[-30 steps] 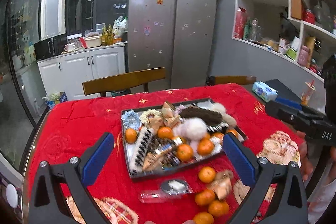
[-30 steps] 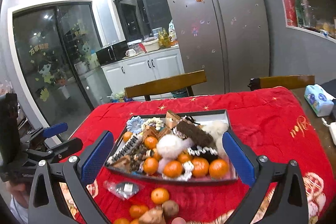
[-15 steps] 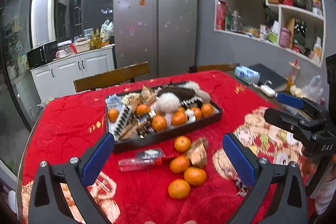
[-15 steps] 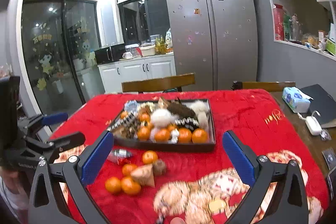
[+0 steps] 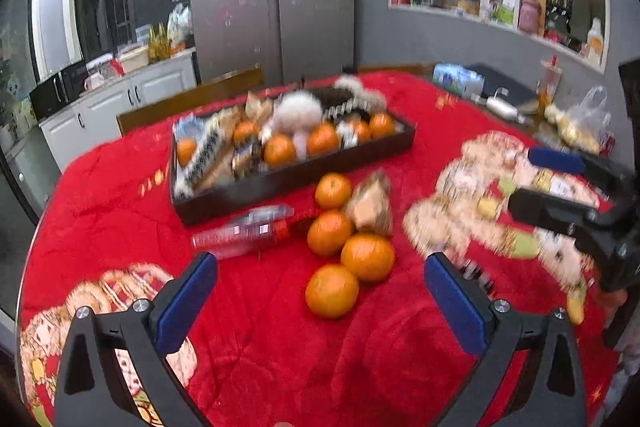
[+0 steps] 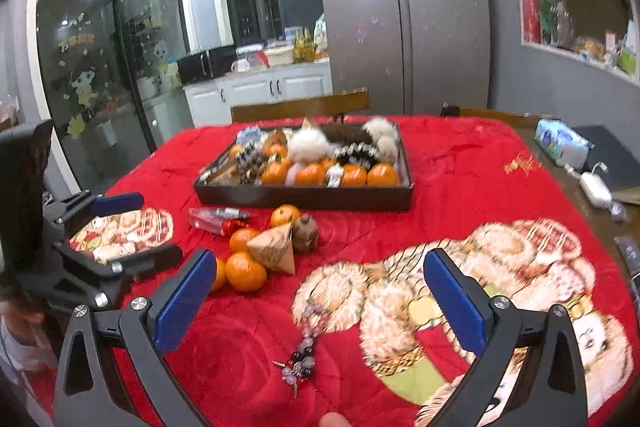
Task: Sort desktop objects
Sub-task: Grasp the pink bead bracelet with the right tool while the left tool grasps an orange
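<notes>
- Desktop objects lie in and around a dark tray (image 5: 304, 179) on a worktop (image 5: 120, 195) draped in a red blanket, as seen from the left wrist; the tray is heaped with oranges, wrapped snacks and white fluffy items, blurred here.
- On the near side of the tray, four loose oranges (image 5: 368, 257) cluster together, the nearest one (image 5: 332, 291) lying between the blue pads of the left tool (image 5: 320, 301), which stands wide open and holds nothing.
- A paper-wrapped pyramid packet (image 5: 370, 205) touches the oranges on their right, and a clear plastic packet (image 5: 244, 231) lies just left of them, close to the tray wall.
- The right tool (image 5: 532, 179) enters from the right edge of this view, its fingers apart and empty above the blanket's cartoon print.
- From the right wrist, the tray (image 6: 304, 197) sits beyond the loose group: oranges (image 6: 245, 271), the pyramid packet (image 6: 276, 249), a small brown object (image 6: 306, 233) and the clear packet (image 6: 218, 219).
- A beaded bracelet (image 6: 302, 347) lies on the blanket well in front of the tray, between the spread pads of the right tool (image 6: 320, 301), which is open and carries nothing.
- The left tool (image 6: 140, 227) shows at the left edge, its fingers parted, just left of the oranges.
- A tissue pack (image 6: 560, 143) rests on the bare worktop to the right of the tray.
</notes>
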Tool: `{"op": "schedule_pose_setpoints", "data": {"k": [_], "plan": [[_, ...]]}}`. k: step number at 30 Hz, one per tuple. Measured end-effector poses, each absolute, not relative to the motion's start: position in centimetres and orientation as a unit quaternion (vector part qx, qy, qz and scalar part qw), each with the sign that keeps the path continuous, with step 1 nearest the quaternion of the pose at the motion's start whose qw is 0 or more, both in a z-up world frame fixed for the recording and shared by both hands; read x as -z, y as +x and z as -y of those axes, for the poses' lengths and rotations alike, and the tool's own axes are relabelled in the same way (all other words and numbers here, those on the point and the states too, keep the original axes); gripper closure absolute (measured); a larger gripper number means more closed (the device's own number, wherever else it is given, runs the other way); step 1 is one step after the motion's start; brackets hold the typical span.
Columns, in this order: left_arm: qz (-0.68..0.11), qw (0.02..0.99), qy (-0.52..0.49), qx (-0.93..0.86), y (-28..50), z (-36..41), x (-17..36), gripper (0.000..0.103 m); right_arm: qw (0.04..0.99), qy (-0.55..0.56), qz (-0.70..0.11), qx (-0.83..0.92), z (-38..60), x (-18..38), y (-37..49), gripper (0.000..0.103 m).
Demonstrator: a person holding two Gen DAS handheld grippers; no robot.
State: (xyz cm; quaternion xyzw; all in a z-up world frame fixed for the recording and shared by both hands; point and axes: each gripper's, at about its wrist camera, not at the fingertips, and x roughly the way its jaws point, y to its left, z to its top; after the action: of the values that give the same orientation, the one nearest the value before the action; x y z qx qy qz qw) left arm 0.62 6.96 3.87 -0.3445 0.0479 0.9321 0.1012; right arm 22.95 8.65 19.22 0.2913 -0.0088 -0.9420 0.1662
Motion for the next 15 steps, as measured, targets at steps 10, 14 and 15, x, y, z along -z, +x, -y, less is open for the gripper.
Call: {"op": "schedule_pose_setpoints", "data": {"k": [10, 14, 15], "plan": [[-0.063, 0.114, -0.376, -0.917, -1.2, -7.0, 0.0, 0.0, 0.167, 0.343, 0.006, 0.924, -7.4, -15.2, 21.2, 0.0], [-0.071, 0.121, -0.39, -0.91, -2.1, -7.2, 0.8, 0.0, 0.17, 0.374, -0.004, 0.912, -6.9, -13.6, 20.6, 0.001], [-0.072, 0.122, -0.392, -0.909, -2.3, -7.2, 0.9, 0.0, 0.169, 0.38, -0.003, 0.91, -6.9, -13.2, 20.5, 0.001]]}}
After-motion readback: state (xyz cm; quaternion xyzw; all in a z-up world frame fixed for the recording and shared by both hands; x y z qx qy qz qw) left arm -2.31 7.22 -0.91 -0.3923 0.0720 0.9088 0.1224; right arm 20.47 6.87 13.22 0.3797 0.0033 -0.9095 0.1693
